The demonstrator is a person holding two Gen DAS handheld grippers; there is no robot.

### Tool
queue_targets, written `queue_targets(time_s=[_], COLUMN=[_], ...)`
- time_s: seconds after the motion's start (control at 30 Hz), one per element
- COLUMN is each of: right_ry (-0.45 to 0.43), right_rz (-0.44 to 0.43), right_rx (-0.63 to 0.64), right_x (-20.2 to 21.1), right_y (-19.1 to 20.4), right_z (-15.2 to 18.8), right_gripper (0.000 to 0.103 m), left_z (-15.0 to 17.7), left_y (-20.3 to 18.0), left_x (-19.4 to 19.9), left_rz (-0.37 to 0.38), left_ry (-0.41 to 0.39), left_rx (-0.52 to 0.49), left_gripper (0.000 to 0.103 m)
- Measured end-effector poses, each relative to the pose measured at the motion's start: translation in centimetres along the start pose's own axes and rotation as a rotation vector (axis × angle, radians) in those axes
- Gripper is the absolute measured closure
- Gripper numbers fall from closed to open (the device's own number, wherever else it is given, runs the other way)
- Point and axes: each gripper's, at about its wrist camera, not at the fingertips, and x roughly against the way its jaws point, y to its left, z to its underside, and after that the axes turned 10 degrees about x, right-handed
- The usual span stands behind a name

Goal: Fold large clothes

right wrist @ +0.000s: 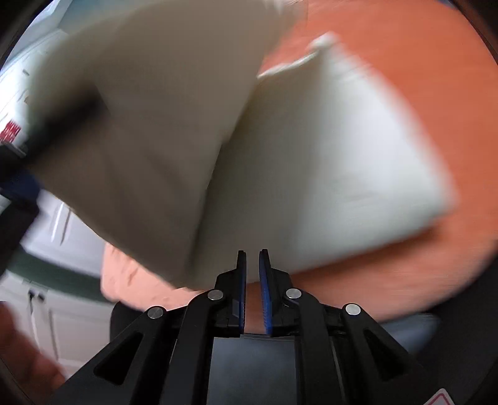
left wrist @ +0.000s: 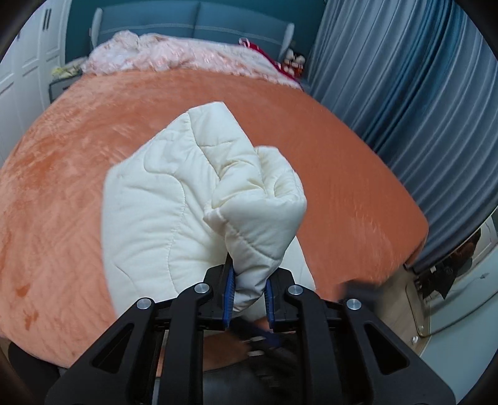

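Note:
A cream quilted padded garment [left wrist: 174, 193] hangs bunched over the orange bedspread [left wrist: 77, 124]. My left gripper [left wrist: 249, 274] is shut on a thick fold of it, and the blue pads [left wrist: 229, 289] squeeze the fabric from both sides. In the blurred right wrist view, part of the garment [right wrist: 358, 155] lies flat on the bedspread [right wrist: 420, 78]. A shaded flap [right wrist: 149, 131] of it is lifted at the left. My right gripper [right wrist: 252, 254] sits at the garment's near edge, its jaws a narrow gap apart with no cloth between them.
A crumpled pink blanket [left wrist: 162, 53] and a red cloth [left wrist: 280, 59] lie at the head of the bed by the teal headboard [left wrist: 193, 21]. Blue curtains [left wrist: 404, 78] hang along the right. White cupboards [left wrist: 28, 62] stand at the left. A blurred hand [right wrist: 18, 358] shows at lower left.

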Motion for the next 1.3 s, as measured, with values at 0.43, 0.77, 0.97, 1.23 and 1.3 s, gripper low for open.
queue_targets(time_s=[0.43, 0.77, 0.97, 1.23, 1.3], right_ry=[-0.239, -0.142, 0.126, 0.009, -0.048], right_rz=[0.129, 0.057, 0.133, 0.016, 0.051], right_rx=[0.046, 0.014, -0.078, 0.002, 0.023], right_x=[12.3, 7.2, -1.0, 0.9, 2.4], right_y=[-1.5, 2.5, 2.8, 1.7, 1.0], right_z=[-4.6, -18.7, -21.3, -17.8, -16.9], right_gripper=[0.063, 0.039, 0.039, 0.094, 0.095], left_z=[0.9, -4.7, -6.2, -7.3, -7.3], left_y=[0.4, 8.9, 12.0, 11.9, 10.9], left_x=[4.1, 7.2, 6.9, 3.4, 2.3], left_rz=[0.096, -0.182, -0.219, -0.168, -0.165], left_ry=[-0.021, -0.165, -0.154, -0.088, -0.071], left_rx=[0.062, 0.271, 0.329, 0.349, 0.323], left_gripper=[0.031, 0.03, 0.03, 0.03, 0.03])
